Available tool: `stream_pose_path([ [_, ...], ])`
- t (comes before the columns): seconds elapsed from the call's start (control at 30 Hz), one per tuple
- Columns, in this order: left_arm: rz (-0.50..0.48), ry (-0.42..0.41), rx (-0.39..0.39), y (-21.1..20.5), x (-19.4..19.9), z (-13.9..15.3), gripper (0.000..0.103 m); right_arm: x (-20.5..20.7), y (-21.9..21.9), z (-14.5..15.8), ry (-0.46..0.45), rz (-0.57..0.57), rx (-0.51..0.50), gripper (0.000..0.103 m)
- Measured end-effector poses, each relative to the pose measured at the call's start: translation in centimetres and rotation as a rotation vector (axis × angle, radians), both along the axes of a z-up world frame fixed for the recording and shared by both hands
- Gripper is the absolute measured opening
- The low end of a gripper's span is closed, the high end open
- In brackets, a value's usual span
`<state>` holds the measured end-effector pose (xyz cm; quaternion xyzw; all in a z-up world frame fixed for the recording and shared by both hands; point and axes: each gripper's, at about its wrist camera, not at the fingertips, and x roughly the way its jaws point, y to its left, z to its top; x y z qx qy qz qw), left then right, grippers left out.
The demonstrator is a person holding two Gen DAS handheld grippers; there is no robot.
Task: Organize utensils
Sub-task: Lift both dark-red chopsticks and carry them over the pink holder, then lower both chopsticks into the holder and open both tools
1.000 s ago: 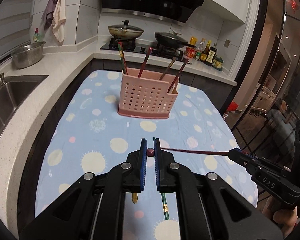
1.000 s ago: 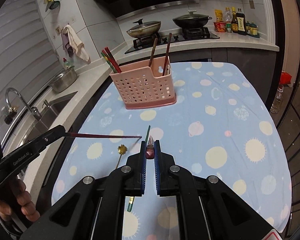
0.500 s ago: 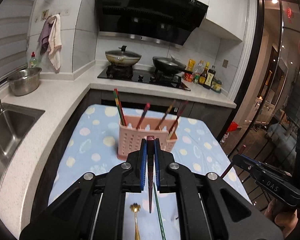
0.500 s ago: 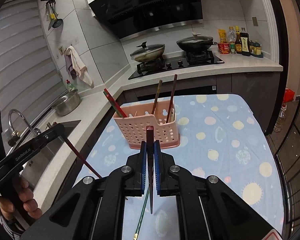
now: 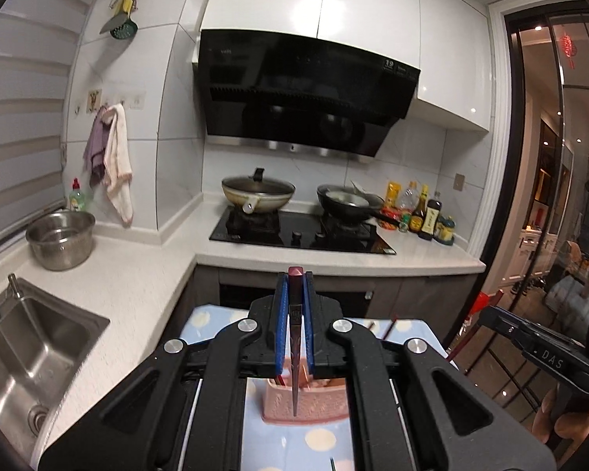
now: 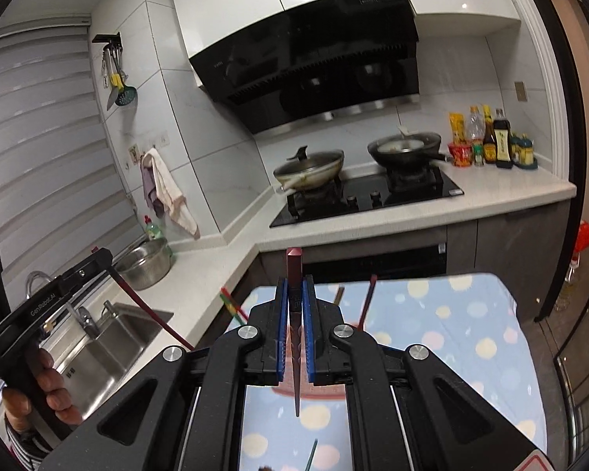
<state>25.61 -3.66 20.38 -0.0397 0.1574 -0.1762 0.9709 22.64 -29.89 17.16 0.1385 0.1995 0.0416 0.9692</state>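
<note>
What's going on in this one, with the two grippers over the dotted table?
A person holds a gripper in each hand, sorting chopsticks into the pink holder on the table. The left gripper is shut on a dark red chopstick, point hanging down in front of the holder. The right gripper is shut on a second dark red chopstick. Neither is in the holder yet.

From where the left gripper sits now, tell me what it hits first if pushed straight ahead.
Probably the dark cabinet front under the stove counter. The left gripper, shut on a dark red chopstick, points over the pink basket below. Depth is unclear.
</note>
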Motion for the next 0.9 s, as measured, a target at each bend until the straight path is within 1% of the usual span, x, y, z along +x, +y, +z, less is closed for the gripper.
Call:
stream_pose_path([
  [0.2, 0.015, -0.031, -0.009, -0.4, 3.5, 1.8, 0.007, 3.8, 0.5, 1.3, -0.031, -0.002, -0.018, 0.007],
  [0.33, 0.002, -0.033, -0.015, -1.2, 5.3, 1.9, 0.007, 6.2, 0.9, 1.4, -0.029, 0.001, -0.013, 0.007],
  [0.5, -0.009, -0.009, -0.013, -2.0, 6.9, 0.7, 0.007, 8.1, 1.5, 0.4, -0.009, 0.002, -0.026, 0.007],
  [0.73, -0.012, 0.050, -0.010, -2.3, 8.7, -1.8, 0.007, 10.3, 1.4, -2.8, 0.069, -0.001, -0.030, 0.007],
  [0.9, -0.009, 0.105, 0.003, -2.7, 9.8, -3.9, 0.007, 11.1, 1.5, -4.8, 0.117, -0.002, -0.041, 0.007],
])
